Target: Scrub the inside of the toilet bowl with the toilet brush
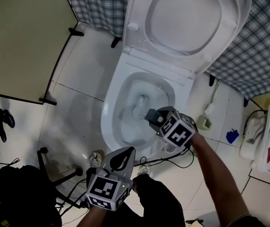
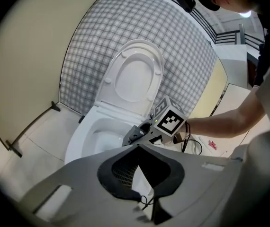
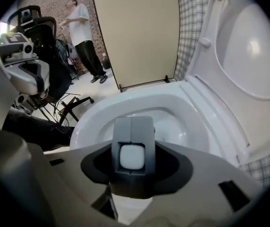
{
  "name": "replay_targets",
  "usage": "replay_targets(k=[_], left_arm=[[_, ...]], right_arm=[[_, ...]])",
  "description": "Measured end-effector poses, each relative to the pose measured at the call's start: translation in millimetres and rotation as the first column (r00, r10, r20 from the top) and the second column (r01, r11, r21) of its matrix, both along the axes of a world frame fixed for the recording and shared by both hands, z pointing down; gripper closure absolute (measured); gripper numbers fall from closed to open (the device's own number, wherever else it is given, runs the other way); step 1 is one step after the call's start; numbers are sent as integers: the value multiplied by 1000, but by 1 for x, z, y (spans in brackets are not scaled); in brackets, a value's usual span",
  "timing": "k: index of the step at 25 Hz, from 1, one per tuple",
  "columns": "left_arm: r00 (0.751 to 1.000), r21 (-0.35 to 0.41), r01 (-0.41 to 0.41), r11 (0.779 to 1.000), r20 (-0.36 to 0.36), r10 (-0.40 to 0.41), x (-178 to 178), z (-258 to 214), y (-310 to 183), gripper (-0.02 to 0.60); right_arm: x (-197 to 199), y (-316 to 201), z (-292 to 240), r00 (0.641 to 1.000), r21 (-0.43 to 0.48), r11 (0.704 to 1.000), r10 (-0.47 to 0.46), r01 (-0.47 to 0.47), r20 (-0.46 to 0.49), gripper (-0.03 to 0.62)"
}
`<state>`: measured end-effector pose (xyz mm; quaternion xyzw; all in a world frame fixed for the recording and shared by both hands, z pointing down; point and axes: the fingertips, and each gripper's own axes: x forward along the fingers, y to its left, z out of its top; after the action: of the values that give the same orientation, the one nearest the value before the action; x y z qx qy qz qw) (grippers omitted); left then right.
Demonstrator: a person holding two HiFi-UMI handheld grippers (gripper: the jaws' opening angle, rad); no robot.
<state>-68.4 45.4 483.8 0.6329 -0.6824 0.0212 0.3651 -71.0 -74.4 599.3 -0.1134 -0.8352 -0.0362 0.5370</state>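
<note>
The white toilet bowl [image 1: 110, 109] stands with its seat and lid [image 1: 184, 18] raised. My right gripper [image 1: 150, 116] hangs over the bowl's right rim and points into it. In the right gripper view its two grey fingers [image 3: 133, 141] meet around a white square handle end [image 3: 132, 156], the toilet brush. A pale shaft [image 1: 141, 101] reaches down toward the water. My left gripper [image 1: 121, 156] stays low in front of the bowl, away from it. Its own view looks at the bowl [image 2: 85, 131] and the right gripper [image 2: 137, 135]. How the left jaws stand is not clear.
A beige partition [image 1: 21, 37] stands at the left and checked fabric [image 1: 97, 4] lines the wall behind the toilet. Cables [image 1: 173, 157] lie on the tiles by the bowl's base. A small pale holder [image 1: 203, 122], a blue object [image 1: 232, 136] and a white unit [image 1: 267, 141] sit at the right. A black chair [image 1: 16, 193] stands at the lower left.
</note>
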Motion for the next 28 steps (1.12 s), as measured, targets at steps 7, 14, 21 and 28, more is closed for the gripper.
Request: replay_targets(k=[7,14,21,28], left_arm=[[998,3,-55,998,-22,55,5,-6,4,595],[990,-3,-136,991,-24,136,-12,-3,13,595],[967,-10,-255,967,-19,255,-25,8,21,595],[932,-31,-363,931,4,363,-20,-1,29,595]], right_arm=[[8,33,-24,999,-12,999,-37,37,14,385],[-7,40,-53,958,-125,966,245,-227,148,387],[8,18,-16,843,-73,856,516,-511,151,385],[63,27,-89,566,-356,625,781,-695,265,393]])
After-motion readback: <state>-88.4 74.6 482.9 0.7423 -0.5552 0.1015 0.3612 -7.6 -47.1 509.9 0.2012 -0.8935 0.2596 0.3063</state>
